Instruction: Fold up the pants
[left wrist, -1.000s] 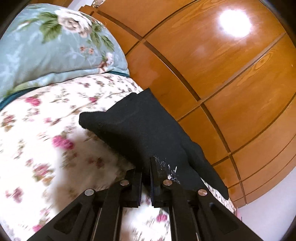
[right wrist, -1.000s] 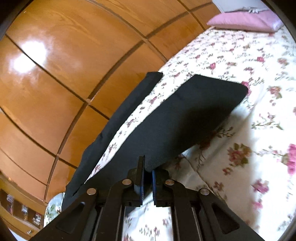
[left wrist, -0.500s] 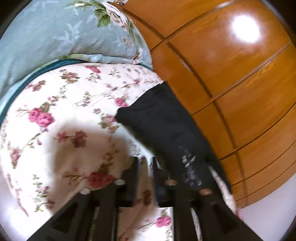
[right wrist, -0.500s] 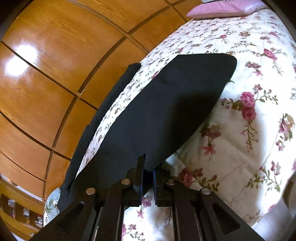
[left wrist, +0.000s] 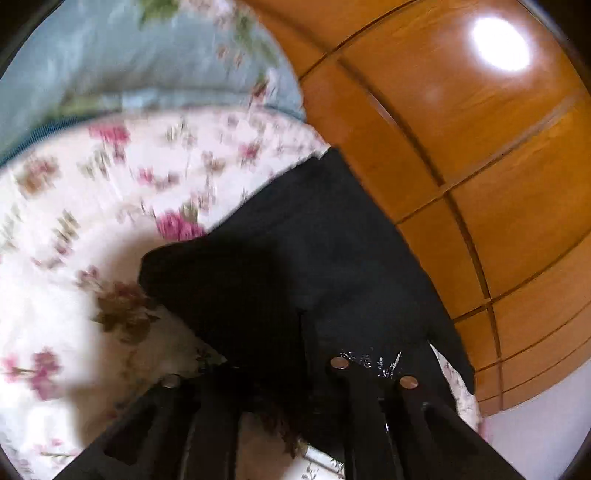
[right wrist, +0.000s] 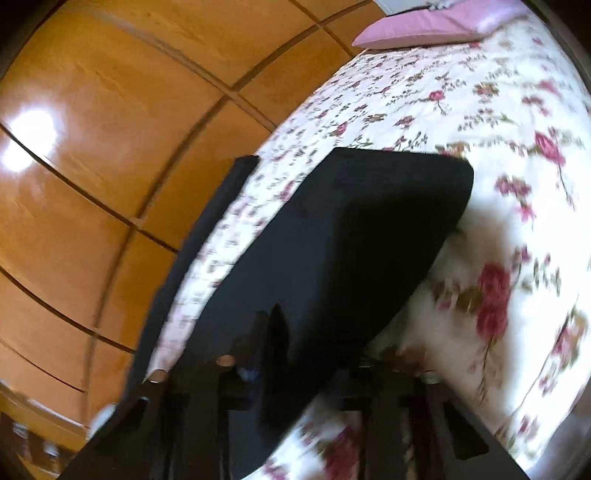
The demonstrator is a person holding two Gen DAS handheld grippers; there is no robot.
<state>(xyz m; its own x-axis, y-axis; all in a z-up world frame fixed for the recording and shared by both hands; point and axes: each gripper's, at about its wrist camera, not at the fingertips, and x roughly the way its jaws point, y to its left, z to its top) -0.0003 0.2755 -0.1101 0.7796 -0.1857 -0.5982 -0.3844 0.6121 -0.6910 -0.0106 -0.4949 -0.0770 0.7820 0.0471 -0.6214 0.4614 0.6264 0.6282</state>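
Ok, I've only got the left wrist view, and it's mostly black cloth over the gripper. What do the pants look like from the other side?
Observer: In the right wrist view, a broad panel of the pants reaches out from the right gripper, raised over the floral bedspread and casting a shadow on it.
Operator: Is any other part of them visible?
Observer: Yes, a narrow black strip lies along the bed edge beside the wooden panelling, with bedspread showing between strip and panel.
Operator: And what's beyond?
Observer: A pink pillow at the bed's far end.
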